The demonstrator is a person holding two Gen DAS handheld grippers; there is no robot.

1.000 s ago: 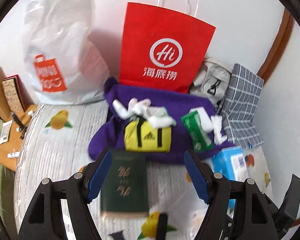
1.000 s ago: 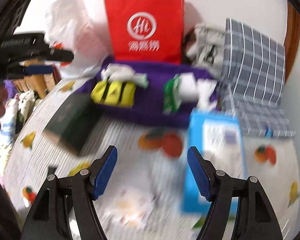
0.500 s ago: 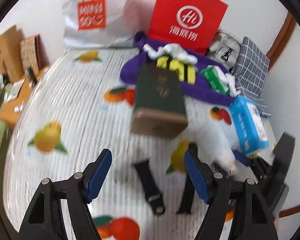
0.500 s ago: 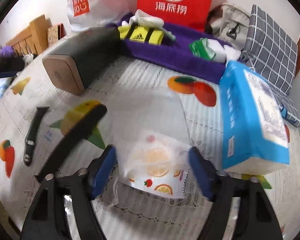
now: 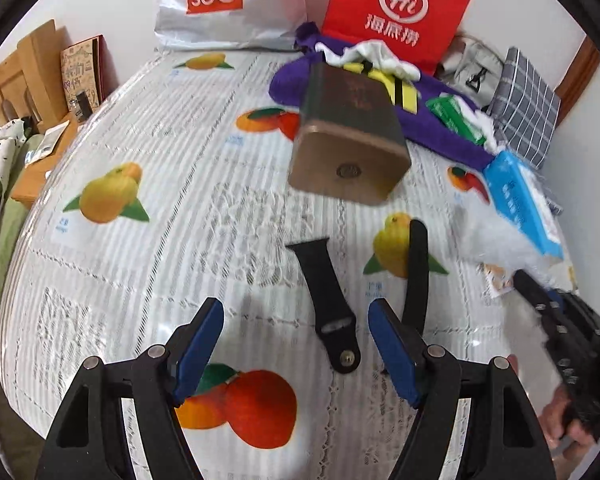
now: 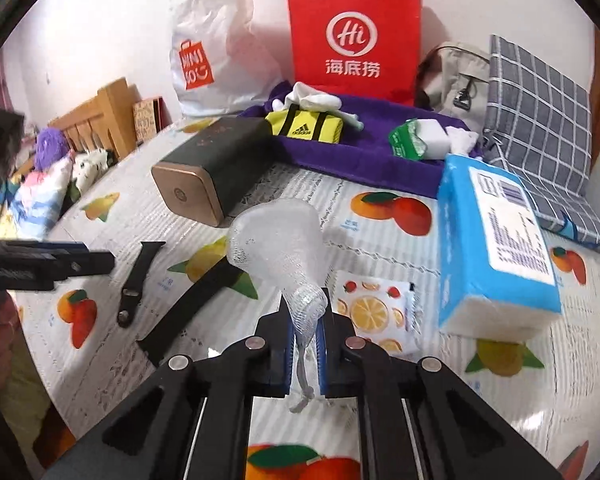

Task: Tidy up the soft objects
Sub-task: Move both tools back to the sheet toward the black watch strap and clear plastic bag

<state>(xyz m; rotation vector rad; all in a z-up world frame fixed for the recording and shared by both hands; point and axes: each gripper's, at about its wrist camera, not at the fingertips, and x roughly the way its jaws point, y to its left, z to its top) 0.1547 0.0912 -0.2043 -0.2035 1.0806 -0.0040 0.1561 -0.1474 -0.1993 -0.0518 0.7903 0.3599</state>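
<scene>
Right wrist view: right gripper (image 6: 305,336) has its blue pads clenched on the narrow gathered end of a translucent white mesh pouch (image 6: 278,240), which balloons out into a rounded bulb ahead of the fingers, lifted clear of the sheet; a thin cord dangles below the pads. Just right of the gripper lies a flat square packet printed with citrus slices (image 6: 376,312), and beyond it a blue soft-pack of tissues (image 6: 492,240), blocky, with a white label face. Bed surface is a white ribbed mattress cover with fruit prints (image 6: 360,208). Left wrist view: left gripper (image 5: 296,344) stands released, jaws wide, nothing between the pads, hovering over the cover close to a short black rubbery watch strap piece (image 5: 328,300) with a metal pin at its rounded end; the longer strap half (image 5: 417,268) lies just to its right, both flat. Further up, a dark green rectangular box with a bronze rounded end cap (image 5: 348,132) lies on its side, touching a purple plush cloth (image 5: 440,128). On that cloth sit a yellow Adidas pouch (image 6: 306,124), white fabric (image 6: 312,98) and a green tissue pack (image 6: 406,142). Against the wall: glossy red paper bag (image 6: 352,36), crinkled white Miniso plastic bag (image 5: 220,0), grey checked cushion (image 6: 540,120).
</scene>
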